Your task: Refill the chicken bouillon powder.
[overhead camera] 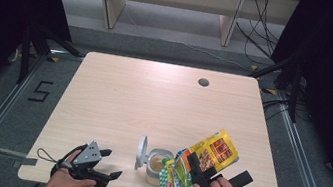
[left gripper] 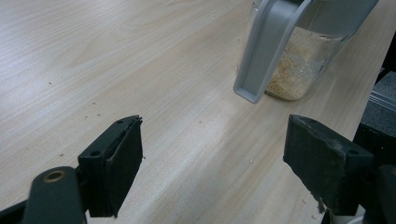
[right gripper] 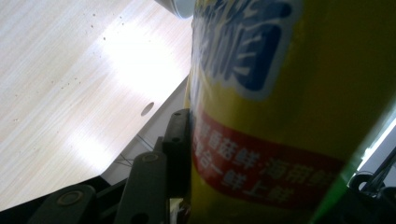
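Observation:
A clear jar (overhead camera: pixel 157 165) with pale crumbs in its bottom stands near the table's front edge, its grey lid (overhead camera: pixel 142 151) flipped open to the left. My right gripper (overhead camera: pixel 192 166) is shut on a yellow snack bag (overhead camera: pixel 211 153), which slants down toward the jar's mouth. In the right gripper view one black finger (right gripper: pixel 176 144) presses the bag (right gripper: pixel 289 116), and the other is hidden behind it. My left gripper (overhead camera: pixel 112 163) rests open on the table left of the jar. Its jaws (left gripper: pixel 212 158) stand wide apart with nothing between them, facing the jar (left gripper: pixel 299 70) and lid (left gripper: pixel 266 51).
The wooden table (overhead camera: pixel 153 101) has a round cable hole (overhead camera: pixel 203 82) at the back right. Small crumbs are scattered on the wood near the jar. Dark floor and metal rails run along both sides, with shelving beyond the far edge.

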Demonstrator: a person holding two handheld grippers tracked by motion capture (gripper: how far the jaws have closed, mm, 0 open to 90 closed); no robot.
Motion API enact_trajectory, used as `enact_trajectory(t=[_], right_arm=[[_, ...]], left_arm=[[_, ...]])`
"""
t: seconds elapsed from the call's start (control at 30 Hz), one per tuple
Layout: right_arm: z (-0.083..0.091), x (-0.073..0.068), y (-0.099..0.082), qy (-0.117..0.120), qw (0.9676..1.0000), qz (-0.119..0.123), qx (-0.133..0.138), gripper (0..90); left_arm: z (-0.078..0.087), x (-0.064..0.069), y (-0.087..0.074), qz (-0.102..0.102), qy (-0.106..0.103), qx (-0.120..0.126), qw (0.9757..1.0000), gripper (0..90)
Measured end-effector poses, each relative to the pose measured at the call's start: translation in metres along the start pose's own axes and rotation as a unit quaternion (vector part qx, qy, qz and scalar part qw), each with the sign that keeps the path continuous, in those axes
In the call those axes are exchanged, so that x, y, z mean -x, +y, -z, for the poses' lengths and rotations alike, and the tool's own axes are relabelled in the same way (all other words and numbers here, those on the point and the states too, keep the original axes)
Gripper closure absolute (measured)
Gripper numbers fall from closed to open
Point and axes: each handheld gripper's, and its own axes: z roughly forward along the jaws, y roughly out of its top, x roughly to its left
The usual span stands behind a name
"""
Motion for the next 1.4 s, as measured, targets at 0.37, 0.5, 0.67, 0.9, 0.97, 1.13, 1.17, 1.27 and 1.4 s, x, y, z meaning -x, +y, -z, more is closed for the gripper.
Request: enact_trajectory(t=[0.37,0.5,0.67,0.9,0.97,1.13,1.17,1.27,1.4], right_arm=[[0.0009,0.0001,-0.0004,0.005,1.0000,0.000,0.002,64.2],[0.0008,0.0010,-0.0005,0.001,1.0000,0.009,0.001,65.4],[0.0003,0.0000,-0.0005,0.010,0.9999,-0.002,0.004,65.5],[0.0006,0.0012,-0.0006,0.006,1.0000,0.006,0.004,65.6],[0.0005,0.0012,-0.0007,0.005,1.0000,0.006,0.006,65.7],[0.0002,0.0010,-0.0008,0.005,0.9999,0.006,0.008,65.7],[0.0002,0.0009,-0.0009,0.005,0.9999,0.006,0.008,65.7],[0.0003,0.0011,-0.0012,0.006,0.9999,0.009,0.007,65.7],[0.0009,-0.0017,-0.0016,0.013,0.9999,-0.010,0.003,65.7]], left_arm=[[0.0006,-0.0004,0.0003,-0.004,0.002,-0.002,1.0000,19.0],[0.0004,-0.0001,0.0002,-0.001,0.002,-0.002,1.0000,19.0],[0.0009,-0.0004,0.0003,-0.003,0.001,-0.003,1.0000,19.0],[0.0019,-0.0008,0.0010,-0.002,0.000,-0.011,0.9999,19.0],[0.0021,-0.0010,0.0010,-0.005,-0.002,-0.010,0.9999,19.0],[0.0016,-0.0006,0.0008,-0.001,-0.001,-0.005,1.0000,19.0],[0.0015,-0.0004,0.0009,0.000,0.001,-0.005,1.0000,19.0],[0.0018,-0.0011,0.0008,-0.003,-0.001,-0.007,1.0000,19.0],[0.0024,-0.0011,0.0009,-0.002,0.001,-0.008,1.0000,19.0]])
